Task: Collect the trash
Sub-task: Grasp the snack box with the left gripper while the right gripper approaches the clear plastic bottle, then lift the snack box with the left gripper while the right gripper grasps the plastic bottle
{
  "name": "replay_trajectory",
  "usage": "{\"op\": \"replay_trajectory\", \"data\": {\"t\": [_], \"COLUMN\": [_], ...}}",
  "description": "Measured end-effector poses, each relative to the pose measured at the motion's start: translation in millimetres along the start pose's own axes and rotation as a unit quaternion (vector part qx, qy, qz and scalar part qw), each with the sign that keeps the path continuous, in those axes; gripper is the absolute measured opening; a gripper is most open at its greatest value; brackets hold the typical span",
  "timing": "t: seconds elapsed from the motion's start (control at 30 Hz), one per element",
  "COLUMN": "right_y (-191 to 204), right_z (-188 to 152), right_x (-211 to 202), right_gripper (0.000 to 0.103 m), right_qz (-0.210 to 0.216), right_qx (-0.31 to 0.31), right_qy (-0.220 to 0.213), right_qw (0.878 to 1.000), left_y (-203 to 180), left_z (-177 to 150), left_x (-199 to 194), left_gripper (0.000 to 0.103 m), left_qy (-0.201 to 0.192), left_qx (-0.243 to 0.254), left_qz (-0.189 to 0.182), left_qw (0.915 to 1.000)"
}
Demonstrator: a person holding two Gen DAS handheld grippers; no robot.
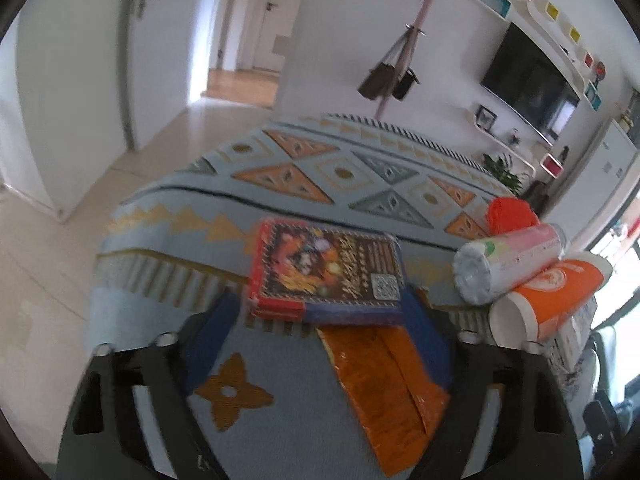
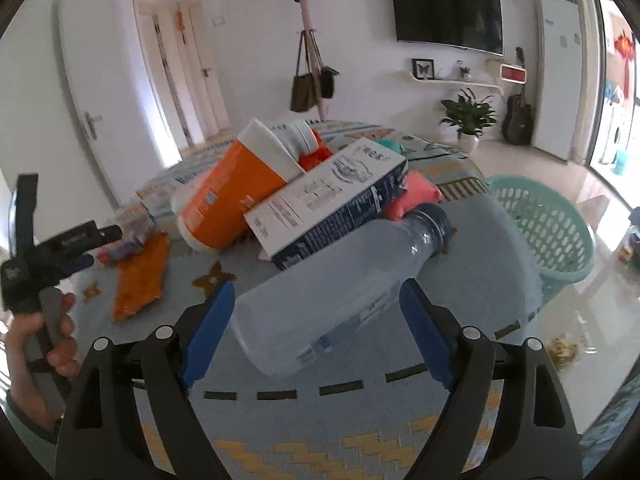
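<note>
A patterned blue cloth covers the tabletop (image 2: 360, 420), with a teal basket (image 2: 560, 232) beyond its right edge. A clear plastic bottle (image 2: 332, 300) lies between the spread, untouching fingers of the right gripper (image 2: 316, 324). The left gripper (image 1: 320, 320), also spread, brackets a red box (image 1: 328, 272) lying on an orange wrapper (image 1: 384, 392)

Almost no text can be read. The red and dark box (image 1: 326, 270) carries a QR code and columns of print too blurred to make out. The white and blue carton (image 2: 332, 196) has lines of small print and a drawing, also not legible. The orange cup (image 1: 552, 296) shows a round white logo, unreadable.
</note>
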State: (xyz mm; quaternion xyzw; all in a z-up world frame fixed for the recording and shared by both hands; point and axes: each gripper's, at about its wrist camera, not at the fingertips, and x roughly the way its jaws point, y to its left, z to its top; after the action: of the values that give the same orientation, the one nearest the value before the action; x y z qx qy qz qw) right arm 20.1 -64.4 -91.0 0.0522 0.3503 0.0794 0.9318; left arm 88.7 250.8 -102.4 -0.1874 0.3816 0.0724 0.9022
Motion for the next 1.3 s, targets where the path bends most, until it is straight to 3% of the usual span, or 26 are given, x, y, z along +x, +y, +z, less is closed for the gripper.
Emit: {"op": "replay_trajectory", "data": {"t": [0.07,0.27,0.33,0.37,0.43,0.73,0.93,1.13,1.3], "right_y": [-2.8,-23.4,-30.4,-32.5,-35.8,-39.9,-46.2,-40.8,-25.9], "right_z": [-0.3,2.9,5.5,6.2,7.3,17.0,25.8,23.7,29.9], "right_x": [-1.4,-6.3,-5.9,-5.9,-6.1,-9.3,2.3,16.8,35.5], "right_gripper": [0.080,0.080,0.080,0.080,0.080,0.080,0.082,0.082,0.082], "right_qz": [-0.006,-0.028,-0.027,-0.024,-0.017,0.014,-0.003,0.003,-0.033], "right_qx": [0.003,0.023,0.034,0.038,0.047,0.044,0.077,0.137,0.166], "right_qy": [-0.001,0.000,0.001,0.002,0.002,-0.001,0.031,0.074,0.111], "right_qw": [1.000,0.999,0.999,0.999,0.999,0.999,0.997,0.988,0.979], "left_y": [-1.6,-19.9,-25.3,-27.0,-27.5,-29.2,-42.0,-30.0,-27.3], "left_z": [-5.9,-26.0,-25.1,-19.6,-8.7,22.7,19.6,13.7,10.5], "left_x": [-2.3,-11.6,-17.8,-20.3,-20.2,33.2,51.5,32.6,21.1], "left_gripper": [0.068,0.067,0.076,0.088,0.095,0.095,0.090,0.088,0.088], "left_qy": [0.003,0.023,0.007,-0.008,-0.023,0.043,0.043,0.001,-0.019], "left_qx": [0.005,0.028,0.039,0.038,0.029,0.001,0.038,0.018,0.017], "left_qz": [-0.014,-0.055,-0.028,-0.003,0.022,0.061,0.116,0.089,0.061], "left_qw": [0.9999,0.9978,0.9988,0.9992,0.9991,0.9972,0.9916,0.9958,0.9978]}}
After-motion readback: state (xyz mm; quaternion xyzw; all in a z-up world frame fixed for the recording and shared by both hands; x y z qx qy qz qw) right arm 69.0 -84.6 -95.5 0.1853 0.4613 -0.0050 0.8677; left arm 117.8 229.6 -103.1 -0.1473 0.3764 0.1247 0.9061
